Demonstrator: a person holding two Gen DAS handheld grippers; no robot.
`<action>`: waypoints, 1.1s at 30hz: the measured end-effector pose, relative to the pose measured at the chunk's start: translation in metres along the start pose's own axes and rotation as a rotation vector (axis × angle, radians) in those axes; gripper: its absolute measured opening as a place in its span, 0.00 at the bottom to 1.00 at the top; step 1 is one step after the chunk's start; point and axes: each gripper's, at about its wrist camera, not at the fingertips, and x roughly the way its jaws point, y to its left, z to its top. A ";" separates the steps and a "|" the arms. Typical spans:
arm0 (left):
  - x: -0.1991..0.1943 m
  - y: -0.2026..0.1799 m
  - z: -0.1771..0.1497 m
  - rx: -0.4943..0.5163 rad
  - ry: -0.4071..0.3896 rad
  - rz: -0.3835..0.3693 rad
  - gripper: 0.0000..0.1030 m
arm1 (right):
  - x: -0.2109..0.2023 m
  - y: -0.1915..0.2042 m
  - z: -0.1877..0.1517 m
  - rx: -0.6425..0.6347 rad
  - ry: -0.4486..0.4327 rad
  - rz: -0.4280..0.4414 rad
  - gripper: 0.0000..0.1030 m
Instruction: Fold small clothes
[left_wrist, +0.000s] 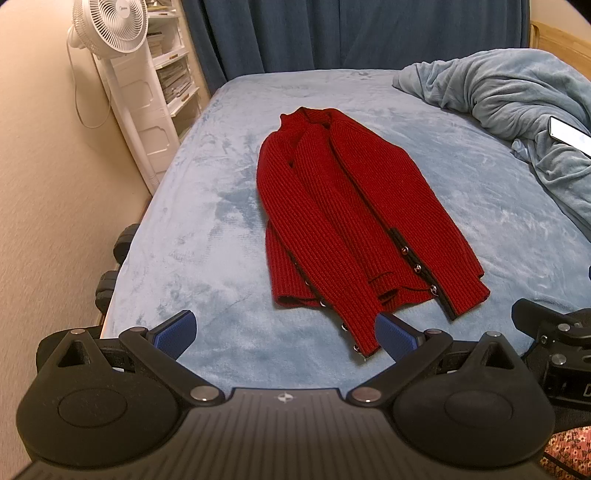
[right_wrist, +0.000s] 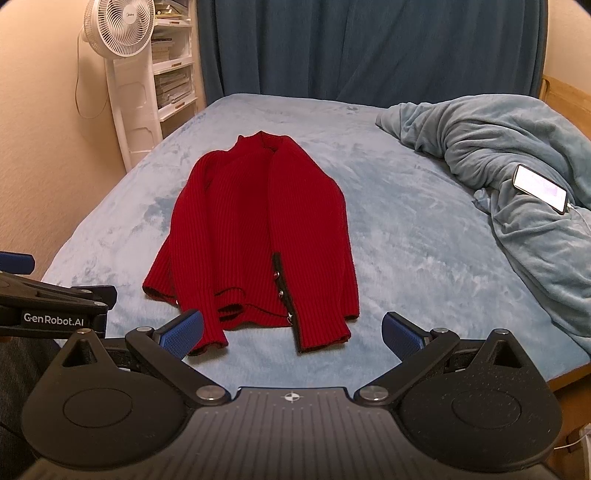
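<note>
Presently, left to right:

Fan (right_wrist: 118, 27) and white shelf unit (right_wrist: 173, 74), against the wall beside the bed; not part of the job.

Left tool (left_wrist: 284, 334): blue pads spread wide, nothing between them, held over the near edge of the bed (left_wrist: 207, 206). Its right pad sits just beside the nearest sleeve cuff; whether it touches cannot be told.

Red cardigan (right_wrist: 258, 229): lying flat mid-bed, collar away from the onlooker, hem nearest. Both sleeves appear drawn in over the front, so the side folds look done. The lengthwise fold, hem up to collar, seems still to do. Judged roughly half finished.

Right tool (right_wrist: 291, 332): pads likewise wide apart and empty, poised just short of the hem.

Rumpled blanket (right_wrist: 498, 155) at the right of the bed, with a lit phone (right_wrist: 541, 188) resting on it, well apart from the garment.

Hard to make out: how the sleeve layers stack under the button band; the garment's back; dark objects (left_wrist: 118, 258) at the bed's left edge, unidentified. The person holding both tools is out of view.
</note>
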 end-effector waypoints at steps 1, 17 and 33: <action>0.001 0.000 0.000 0.000 0.000 -0.001 1.00 | 0.000 0.000 0.000 0.000 0.000 0.000 0.99; 0.001 -0.001 -0.001 0.001 0.000 -0.001 1.00 | 0.000 0.000 0.002 0.001 0.002 0.001 0.99; 0.006 -0.002 -0.005 -0.001 0.018 -0.004 1.00 | 0.006 0.001 -0.003 0.014 0.021 0.005 0.99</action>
